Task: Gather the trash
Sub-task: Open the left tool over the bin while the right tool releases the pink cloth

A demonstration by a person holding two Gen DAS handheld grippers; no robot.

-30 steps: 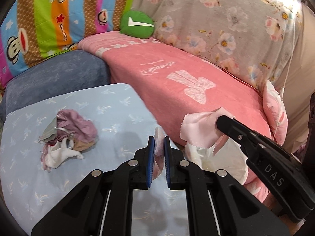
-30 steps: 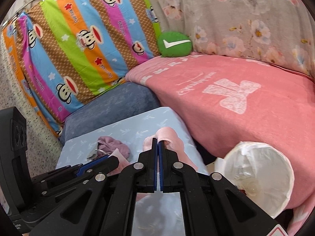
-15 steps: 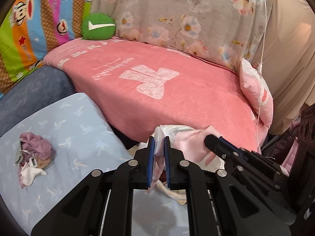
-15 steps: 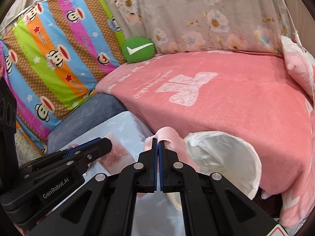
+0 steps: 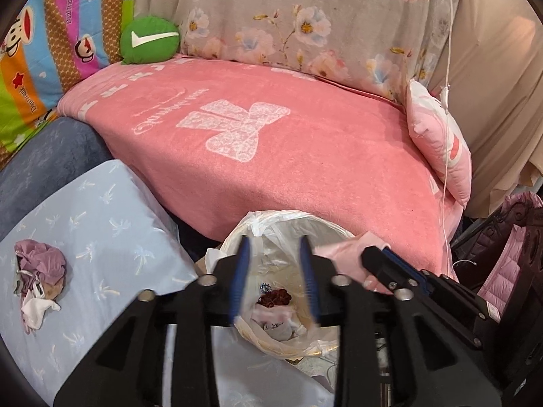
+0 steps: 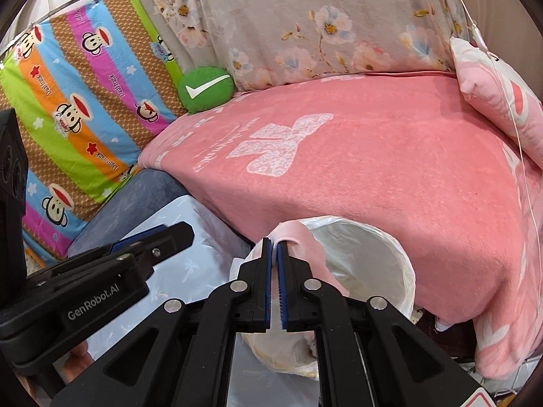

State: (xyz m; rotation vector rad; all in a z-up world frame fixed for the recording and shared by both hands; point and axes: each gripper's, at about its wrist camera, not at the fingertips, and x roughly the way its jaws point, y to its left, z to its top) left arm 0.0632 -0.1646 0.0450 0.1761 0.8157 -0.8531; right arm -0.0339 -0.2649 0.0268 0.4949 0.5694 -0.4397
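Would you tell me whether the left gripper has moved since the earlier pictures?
Yes. The left gripper swung right, off the blue sheet, to above the lined bin; its jaws have just been opening, nothing between them.

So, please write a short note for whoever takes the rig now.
Left hand-held gripper: open above the bin, jaws just opened, nothing between them.
Right hand-held gripper: at the bin's rim, pinching a pink paper, jaws just starting to open.
Done: some trash lies in the bin.
To do: drop the pink paper, then fetch the crumpled pile on the blue table.
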